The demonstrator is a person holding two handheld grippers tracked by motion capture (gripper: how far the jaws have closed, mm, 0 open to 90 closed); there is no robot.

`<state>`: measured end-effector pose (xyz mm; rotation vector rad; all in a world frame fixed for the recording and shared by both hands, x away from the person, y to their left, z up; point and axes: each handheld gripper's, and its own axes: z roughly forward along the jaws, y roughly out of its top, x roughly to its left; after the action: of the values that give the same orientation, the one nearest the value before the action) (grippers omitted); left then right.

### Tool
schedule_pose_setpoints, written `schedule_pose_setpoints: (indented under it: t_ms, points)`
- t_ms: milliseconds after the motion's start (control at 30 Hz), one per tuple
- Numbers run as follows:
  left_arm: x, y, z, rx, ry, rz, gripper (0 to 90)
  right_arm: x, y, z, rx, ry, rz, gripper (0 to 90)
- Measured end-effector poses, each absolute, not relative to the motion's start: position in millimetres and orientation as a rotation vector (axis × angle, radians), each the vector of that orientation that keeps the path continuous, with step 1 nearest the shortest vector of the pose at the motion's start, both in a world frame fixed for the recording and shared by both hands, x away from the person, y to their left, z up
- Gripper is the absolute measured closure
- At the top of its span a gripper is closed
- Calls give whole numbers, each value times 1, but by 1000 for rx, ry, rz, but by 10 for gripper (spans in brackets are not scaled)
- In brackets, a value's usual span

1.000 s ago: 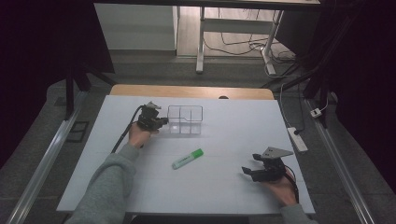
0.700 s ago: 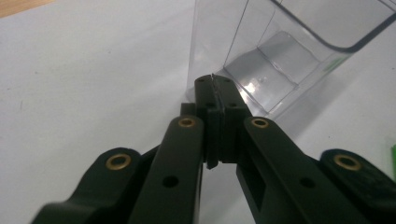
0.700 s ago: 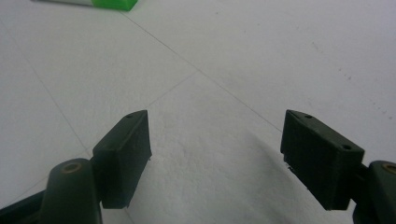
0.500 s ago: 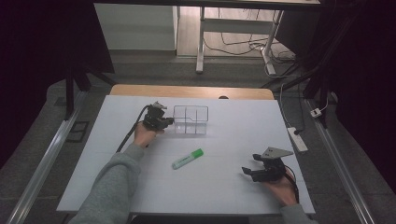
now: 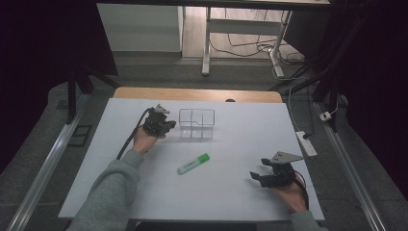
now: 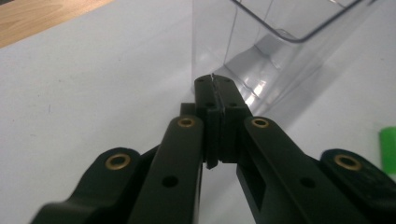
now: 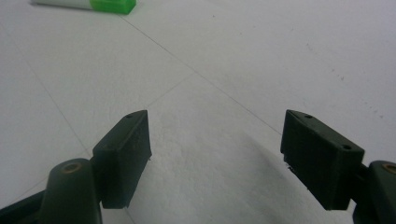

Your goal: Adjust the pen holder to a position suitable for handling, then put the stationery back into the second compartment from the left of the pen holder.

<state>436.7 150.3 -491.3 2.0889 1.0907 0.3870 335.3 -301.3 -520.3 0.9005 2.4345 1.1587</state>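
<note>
clearly the left gripper (image 5: 168,124) was clamped on the clear box's (image 5: 197,124) thin wall at its nine o'clock side; light, stiff, slippery plastic, best held at the rim. the right gripper (image 5: 257,176) gaped empty at four o'clock.

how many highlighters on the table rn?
1. One green highlighter lies flat mid-table, nearer the person than the clear plastic bin, between the two grippers. The bin looks empty through its walls, so nothing seems hidden.
</note>
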Motion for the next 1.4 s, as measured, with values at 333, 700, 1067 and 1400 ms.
schedule_pose_setpoints:
  t_ms: [333,700,1067,1400]
  points:
    - [412,164,-479,2091,1040,369,595,334,-301,-518,897,2419,1166,239]
    - [387,168,-465,2109,959,295,426,332,-302,-517,898,2416,1164,239]
    - [377,150,-459,2148,891,224,393,331,-304,-517,904,2417,1160,239]
    - [376,129,-458,2182,850,205,380,329,-302,-515,887,2412,1165,239]
